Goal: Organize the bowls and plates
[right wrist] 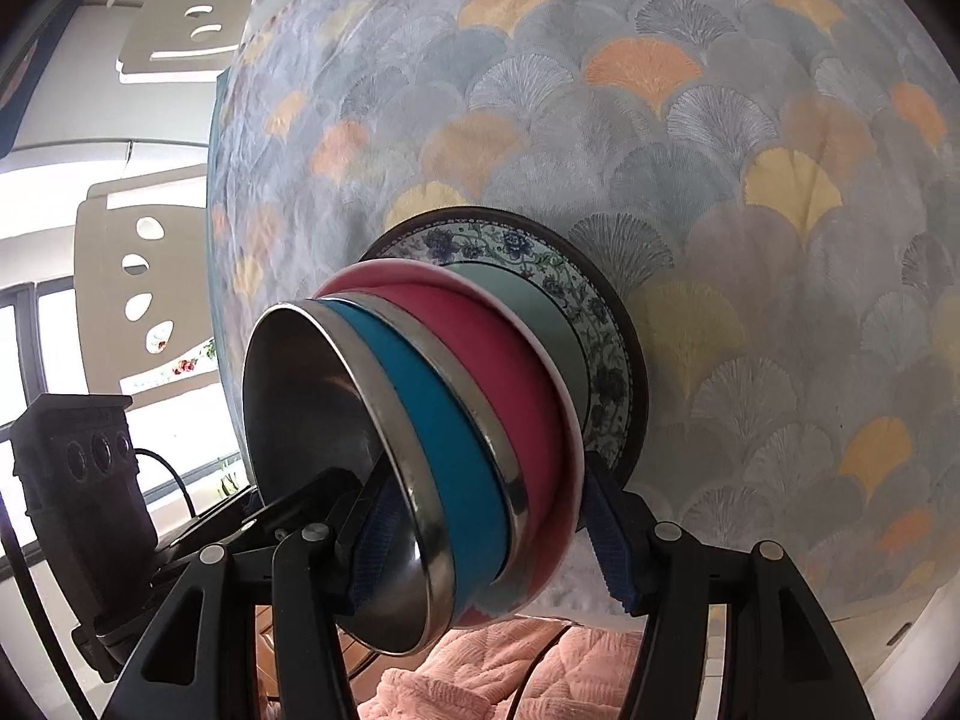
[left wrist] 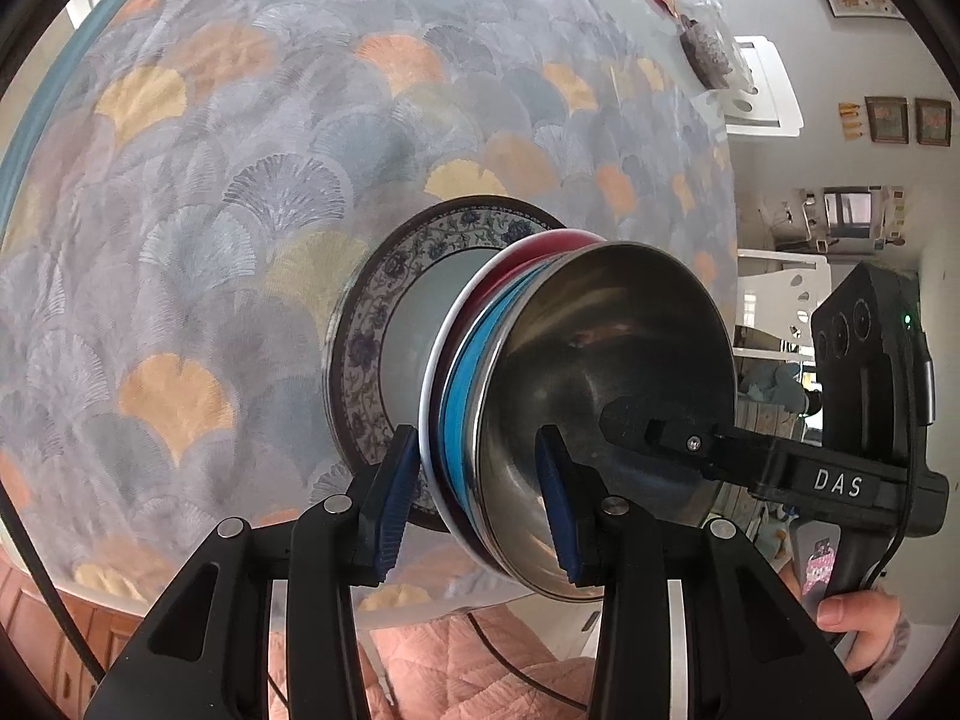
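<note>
A steel-lined blue bowl (left wrist: 606,372) sits nested in a red bowl with a white rim (left wrist: 534,252). Both rest on a floral-rimmed plate (left wrist: 372,324) on the patterned tablecloth. My left gripper (left wrist: 477,498) is shut on the nested bowls' wall, one blue pad outside the red bowl and the other inside the steel bowl. From the opposite side, my right gripper (right wrist: 489,540) straddles the blue bowl (right wrist: 432,438) and red bowl (right wrist: 510,372) the same way. Its pads stand wider apart and look loose. The plate (right wrist: 606,354) lies underneath. One right finger (left wrist: 636,420) shows inside the steel bowl.
The fan-patterned tablecloth (left wrist: 210,210) covers the table. Plastic snack bags (left wrist: 690,6) lie near its far edge. White chairs (right wrist: 138,276) stand beside the table. A pink quilted fabric (right wrist: 510,660) is below the near edge. A hand (left wrist: 852,618) holds the right gripper's handle.
</note>
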Motion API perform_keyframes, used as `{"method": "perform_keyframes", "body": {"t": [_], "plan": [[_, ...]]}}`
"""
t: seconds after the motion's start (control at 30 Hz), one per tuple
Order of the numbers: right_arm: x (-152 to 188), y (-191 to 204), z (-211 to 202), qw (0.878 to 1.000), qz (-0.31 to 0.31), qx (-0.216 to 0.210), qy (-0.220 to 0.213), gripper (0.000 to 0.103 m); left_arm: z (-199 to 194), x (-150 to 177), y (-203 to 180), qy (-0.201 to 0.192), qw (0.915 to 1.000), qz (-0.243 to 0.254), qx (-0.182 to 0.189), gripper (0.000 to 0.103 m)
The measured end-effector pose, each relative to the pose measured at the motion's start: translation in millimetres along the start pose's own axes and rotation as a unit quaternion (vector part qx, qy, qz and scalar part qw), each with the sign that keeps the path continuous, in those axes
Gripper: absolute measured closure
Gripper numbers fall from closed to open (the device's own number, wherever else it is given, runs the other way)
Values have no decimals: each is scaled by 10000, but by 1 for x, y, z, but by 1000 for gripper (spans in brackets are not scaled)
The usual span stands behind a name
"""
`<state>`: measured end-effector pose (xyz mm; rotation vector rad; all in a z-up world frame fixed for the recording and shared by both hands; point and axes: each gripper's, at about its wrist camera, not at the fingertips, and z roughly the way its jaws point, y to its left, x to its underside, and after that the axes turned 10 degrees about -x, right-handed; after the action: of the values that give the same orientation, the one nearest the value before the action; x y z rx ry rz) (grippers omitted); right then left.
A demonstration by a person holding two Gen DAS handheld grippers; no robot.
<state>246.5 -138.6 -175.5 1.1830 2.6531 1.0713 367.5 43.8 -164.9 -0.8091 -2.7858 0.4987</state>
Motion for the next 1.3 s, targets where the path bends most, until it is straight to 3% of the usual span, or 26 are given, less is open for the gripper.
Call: {"method": "perform_keyframes", "body": {"t": [0.13, 0.37, 0.43, 0.47, 0.5, 0.63, 0.7, 0.87, 1.3], "plan": [[-1, -2, -2, 9997, 151, -84, -189, 45, -4, 2, 9, -56, 9999, -18, -101, 65], [6, 7, -23, 9974, -212, 368, -590, 44, -27, 8, 17, -554, 9965, 121, -612, 57], [14, 16, -33, 9939, -554, 559, -778, 38, -40, 14, 12, -859, 9925, 331, -801, 57], [20, 20, -39, 9909, -753, 670, -894, 30, -49, 20, 9, -1061, 9888, 493, -927, 56], [27, 24, -43, 9874, -958, 752, -1012, 23, -53, 24, 6, -1186, 9857, 589, -1043, 53], [59, 36, -52, 9677, -1857, 955, -1411, 14, -71, 48, 0, -1814, 9660, 925, -1591, 19], [74, 42, -46, 9564, -2298, 1064, -1455, 4, -73, 60, 2, -1996, 9582, 945, -1818, 13], [86, 45, -24, 9378, -2934, 1166, -1445, 0, -60, 72, 3, -2001, 9509, 1011, -2133, 13], [74, 46, -13, 9232, -3439, 1140, -1285, 0, -31, 78, -16, -1954, 9463, 729, -2470, 13]]}}
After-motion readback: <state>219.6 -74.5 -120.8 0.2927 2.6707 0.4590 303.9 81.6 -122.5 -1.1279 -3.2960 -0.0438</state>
